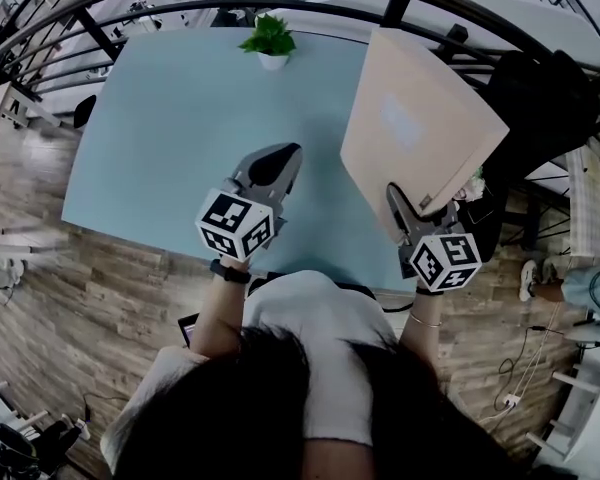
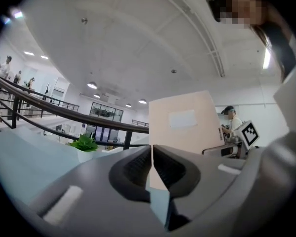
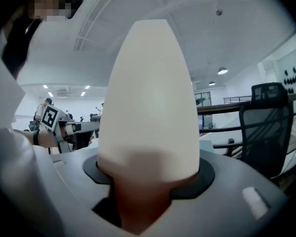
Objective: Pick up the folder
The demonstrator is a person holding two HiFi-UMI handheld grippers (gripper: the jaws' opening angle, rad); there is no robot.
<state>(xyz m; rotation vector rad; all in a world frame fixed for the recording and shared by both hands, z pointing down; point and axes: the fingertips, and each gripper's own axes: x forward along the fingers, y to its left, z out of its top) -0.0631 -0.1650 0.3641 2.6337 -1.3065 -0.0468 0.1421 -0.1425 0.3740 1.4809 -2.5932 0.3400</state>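
The beige folder [image 1: 420,128] with a pale label is lifted off the light blue table [image 1: 170,138] and stands tilted above its right side. My right gripper [image 1: 400,203] is shut on the folder's lower near edge. In the right gripper view the folder [image 3: 153,98] fills the space between the jaws of that gripper [image 3: 150,177]. My left gripper [image 1: 285,153] hovers over the middle of the table, shut, with nothing in it. In the left gripper view its jaws [image 2: 152,154] meet, and the folder [image 2: 182,122] stands upright beyond them.
A small green plant in a white pot [image 1: 270,40] stands at the table's far edge. A black office chair [image 1: 540,98] sits to the right of the table. A dark railing [image 1: 100,38] curves behind the table. Wooden floor lies to the left.
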